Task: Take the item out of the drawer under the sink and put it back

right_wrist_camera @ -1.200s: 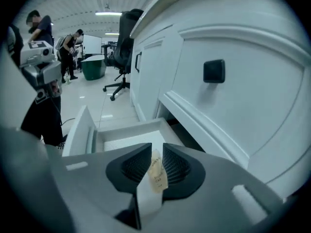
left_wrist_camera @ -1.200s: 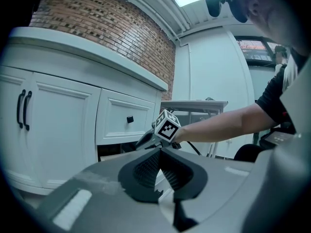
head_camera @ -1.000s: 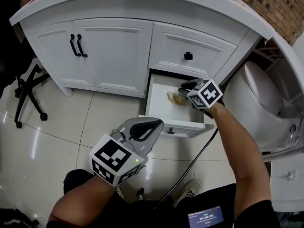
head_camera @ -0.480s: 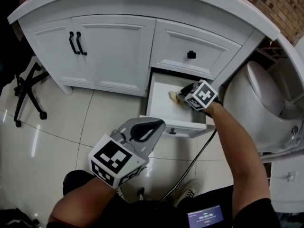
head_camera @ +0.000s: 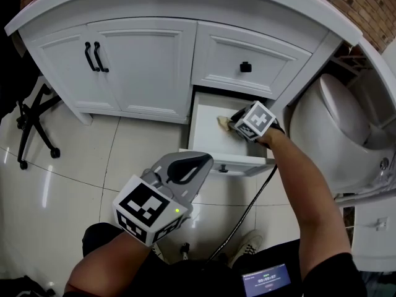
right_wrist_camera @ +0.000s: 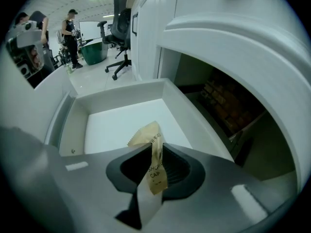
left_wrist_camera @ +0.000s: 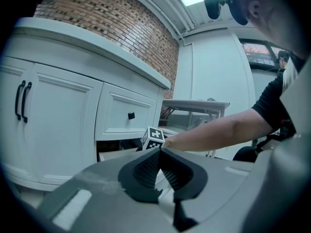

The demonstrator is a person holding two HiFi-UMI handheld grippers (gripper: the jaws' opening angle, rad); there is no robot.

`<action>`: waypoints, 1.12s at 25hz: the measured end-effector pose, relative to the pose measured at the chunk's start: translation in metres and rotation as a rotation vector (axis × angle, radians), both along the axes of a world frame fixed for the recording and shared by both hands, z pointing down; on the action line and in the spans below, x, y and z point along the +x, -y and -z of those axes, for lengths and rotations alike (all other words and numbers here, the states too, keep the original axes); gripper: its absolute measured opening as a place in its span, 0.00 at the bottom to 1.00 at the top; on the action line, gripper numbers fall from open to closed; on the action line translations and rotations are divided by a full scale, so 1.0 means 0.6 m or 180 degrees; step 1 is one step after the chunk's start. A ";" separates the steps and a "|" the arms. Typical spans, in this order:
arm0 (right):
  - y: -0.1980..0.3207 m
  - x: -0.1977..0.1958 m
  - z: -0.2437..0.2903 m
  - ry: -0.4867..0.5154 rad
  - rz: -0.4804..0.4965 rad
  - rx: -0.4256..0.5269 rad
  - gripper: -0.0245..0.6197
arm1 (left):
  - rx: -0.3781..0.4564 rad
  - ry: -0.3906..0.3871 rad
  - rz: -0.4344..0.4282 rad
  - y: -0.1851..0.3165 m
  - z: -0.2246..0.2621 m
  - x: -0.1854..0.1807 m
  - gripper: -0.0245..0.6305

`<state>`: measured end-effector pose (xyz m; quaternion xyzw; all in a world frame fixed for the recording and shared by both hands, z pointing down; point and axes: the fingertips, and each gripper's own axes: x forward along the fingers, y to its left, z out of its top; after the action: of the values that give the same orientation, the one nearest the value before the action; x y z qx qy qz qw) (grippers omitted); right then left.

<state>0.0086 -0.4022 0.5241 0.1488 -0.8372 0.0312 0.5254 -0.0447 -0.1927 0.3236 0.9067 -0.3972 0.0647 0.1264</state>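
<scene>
The lower drawer (head_camera: 204, 135) under the sink stands pulled out, its white bottom (right_wrist_camera: 121, 123) bare. My right gripper (right_wrist_camera: 154, 165) hovers just above the drawer, shut on a tan shower-cap packet (right_wrist_camera: 154, 154) that sticks up between the jaws. In the head view the packet (head_camera: 221, 123) peeks out left of that right gripper (head_camera: 238, 125). My left gripper (head_camera: 182, 172) hangs over the floor tiles in front of the drawer, shut on nothing; in its own view the left gripper (left_wrist_camera: 159, 165) has its pads pressed together.
White vanity with two doors (head_camera: 105, 67) at left and a closed upper drawer with a black knob (head_camera: 245, 67). A toilet (head_camera: 334, 129) sits right of the vanity. An office chair base (head_camera: 31, 129) is at far left. A black cable (head_camera: 247, 209) trails over the floor.
My right gripper with the packet has shifted slightly left and deeper over the open drawer. The left gripper has stayed where it was.
</scene>
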 end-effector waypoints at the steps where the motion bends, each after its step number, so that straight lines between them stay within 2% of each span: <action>1: 0.000 -0.001 -0.001 -0.0006 0.0003 -0.0003 0.13 | 0.0002 0.0000 0.0005 0.000 0.000 0.000 0.04; 4: 0.002 0.000 -0.003 -0.0044 0.0016 0.0023 0.11 | 0.0007 -0.0010 0.0010 0.001 0.000 0.000 0.04; 15: -0.010 -0.032 0.033 0.0121 0.0196 0.0184 0.07 | 0.0026 -0.0008 0.0002 -0.003 0.005 0.000 0.04; 20: 0.001 0.002 0.042 -0.0068 0.0013 0.0275 0.06 | 0.0048 0.0007 0.0009 -0.007 0.008 -0.003 0.04; 28: -0.014 0.014 0.104 0.0001 -0.0052 0.0464 0.06 | 0.0122 0.0036 0.0044 -0.015 0.017 -0.007 0.04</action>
<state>0.0169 -0.3935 0.4619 0.1935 -0.8361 -0.0256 0.5127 -0.0488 -0.1840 0.3134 0.9058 -0.4053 0.0614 0.1071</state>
